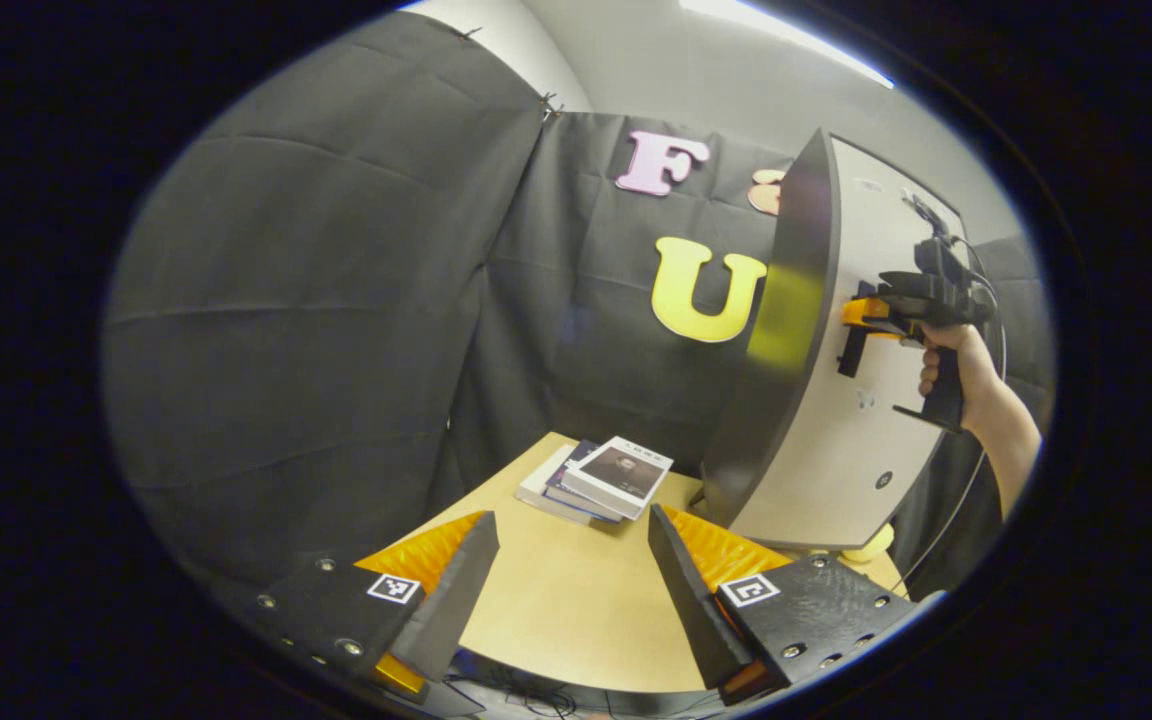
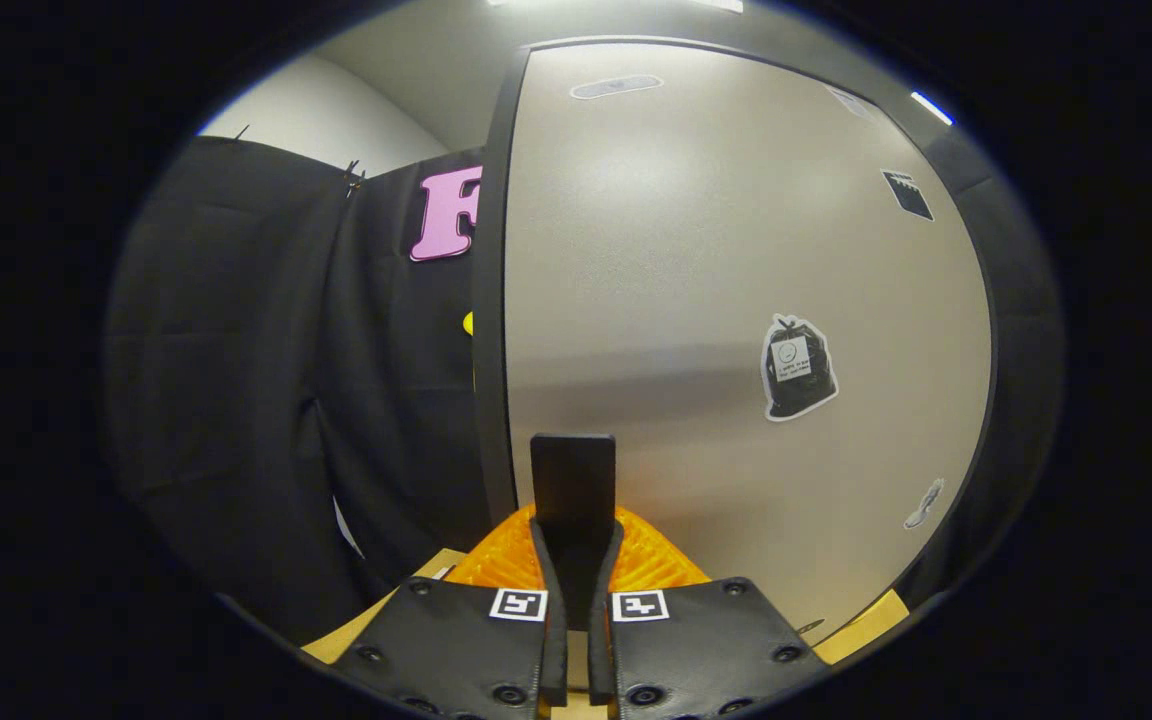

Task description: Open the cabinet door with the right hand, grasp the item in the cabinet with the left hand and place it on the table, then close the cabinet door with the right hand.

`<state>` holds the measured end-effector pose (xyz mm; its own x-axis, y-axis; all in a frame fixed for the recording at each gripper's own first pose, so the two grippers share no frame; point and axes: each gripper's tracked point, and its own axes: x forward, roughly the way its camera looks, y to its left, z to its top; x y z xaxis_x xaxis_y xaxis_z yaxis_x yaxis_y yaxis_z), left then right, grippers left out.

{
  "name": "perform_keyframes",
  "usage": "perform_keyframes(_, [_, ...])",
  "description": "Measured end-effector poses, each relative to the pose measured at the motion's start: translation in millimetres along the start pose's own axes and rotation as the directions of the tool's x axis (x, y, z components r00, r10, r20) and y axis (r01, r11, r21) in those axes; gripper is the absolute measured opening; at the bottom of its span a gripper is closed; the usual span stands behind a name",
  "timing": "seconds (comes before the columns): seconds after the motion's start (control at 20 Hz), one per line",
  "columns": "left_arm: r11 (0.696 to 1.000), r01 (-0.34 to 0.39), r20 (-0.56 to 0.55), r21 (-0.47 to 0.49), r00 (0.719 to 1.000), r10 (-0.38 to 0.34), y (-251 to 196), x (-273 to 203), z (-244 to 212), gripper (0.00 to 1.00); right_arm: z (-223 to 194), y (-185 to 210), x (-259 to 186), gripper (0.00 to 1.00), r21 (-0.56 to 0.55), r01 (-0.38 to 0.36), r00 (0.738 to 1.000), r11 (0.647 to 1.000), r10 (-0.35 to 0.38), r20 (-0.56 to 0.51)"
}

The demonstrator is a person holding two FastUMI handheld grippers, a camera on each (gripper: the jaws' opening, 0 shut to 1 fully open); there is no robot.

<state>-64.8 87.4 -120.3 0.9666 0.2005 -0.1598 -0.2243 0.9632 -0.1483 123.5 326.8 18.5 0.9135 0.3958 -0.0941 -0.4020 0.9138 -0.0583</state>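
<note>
The pale cabinet door (image 1: 836, 430) stands on the right of the left gripper view with its dark edge (image 1: 788, 320) turned toward me, and it hides the inside of the cabinet. A hand holds my right gripper (image 1: 861, 318) against the door's black handle (image 1: 849, 355). In the right gripper view the door (image 2: 696, 300) is close ahead, and my right gripper (image 2: 573, 560) is shut on the upright black handle (image 2: 573, 478). A small stack of books (image 1: 601, 478) lies on the wooden table (image 1: 556, 600). My left gripper (image 1: 571, 520) hovers open over the table, short of the books, with nothing between its fingers.
Black cloth walls close in the back and left. A sticker of a black bag (image 2: 796, 368) is on the door face. The table's near edge (image 1: 576, 680) runs just beneath my left fingers. A cable (image 1: 966, 480) hangs down behind the person's forearm (image 1: 1011, 440).
</note>
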Motion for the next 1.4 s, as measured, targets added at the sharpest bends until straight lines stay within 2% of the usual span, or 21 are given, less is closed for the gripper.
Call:
perform_keyframes(0.1, [1.0, 0.01, -0.001, 0.009, 1.0, -0.01, -5, 1, -2, 0.93, 0, 1, -3, 0.07, -0.003, -0.018, 1.0, 1.0, 0.018, 0.008])
perform_keyframes(0.15, [1.0, 0.014, 0.002, 0.012, 1.0, -0.014, -8, 0, -1, 0.89, 0, 1, -5, 0.1, -0.015, -0.024, 1.0, 1.0, 0.024, 0.011])
perform_keyframes(0.25, [1.0, 0.023, 0.013, 0.018, 1.0, -0.023, -14, -5, 2, 0.89, 1, 2, -10, 0.1, -0.031, -0.043, 0.999, 0.999, 0.044, 0.019])
perform_keyframes(0.35, [0.999, 0.028, 0.021, 0.024, 0.999, -0.028, -19, -7, 4, 0.89, 1, 3, -14, 0.1, -0.03, -0.076, 0.997, 0.997, 0.076, 0.012])
perform_keyframes(0.4, [0.999, 0.029, 0.026, 0.03, 0.999, -0.03, -22, -8, 5, 0.93, 0, 3, -15, 0.1, -0.035, -0.092, 0.996, 0.995, 0.092, 0.006])
perform_keyframes(0.5, [0.999, 0.02, 0.03, 0.05, 0.999, -0.021, -22, -11, 4, 0.93, 0, 2, -20, 0.1, -0.044, -0.12, 0.993, 0.992, 0.121, 0.003])
perform_keyframes(0.55, [0.998, 0.018, 0.031, 0.06, 0.999, -0.02, -24, -14, 2, 0.89, -1, 2, -24, 0.1, -0.039, -0.134, 0.991, 0.99, 0.134, 0.001])
perform_keyframes(0.65, [0.997, 0.019, 0.031, 0.07, 0.999, -0.021, -28, -17, 0, 0.93, 1, 3, -32, 0.1, -0.032, -0.161, 0.987, 0.986, 0.161, -0.003])
perform_keyframes(0.85, [0.995, 0.028, 0.021, 0.099, 0.999, -0.03, -39, -21, -4, 0.89, 6, 3, -55, 0.1, -0.027, -0.2, 0.98, 0.979, 0.2, -0.011])
perform_keyframes(0.95, [0.99, 0.037, 0.022, 0.136, 0.999, -0.04, -49, -23, -5, 0.93, 8, 4, -68, 0.1, -0.022, -0.218, 0.976, 0.976, 0.218, -0.008])
perform_keyframes(1.2, [0.98, 0.107, 0.009, 0.169, 0.994, -0.11, -84, -35, -10, 0.89, 6, -3, -94, 0.1, -0.009, -0.244, 0.97, 0.97, 0.244, -0.015])
perform_keyframes(1.25, [0.978, 0.119, 0.007, 0.174, 0.993, -0.122, -90, -35, -12, 0.93, 5, -6, -97, 0.1, -0.002, -0.247, 0.969, 0.969, 0.247, -0.018])
perform_keyframes(1.4, [0.968, 0.152, -0.003, 0.2, 0.988, -0.154, -106, -40, -17, 0.93, 5, -19, -112, 0.1, 0.018, -0.238, 0.971, 0.971, 0.238, -0.016])
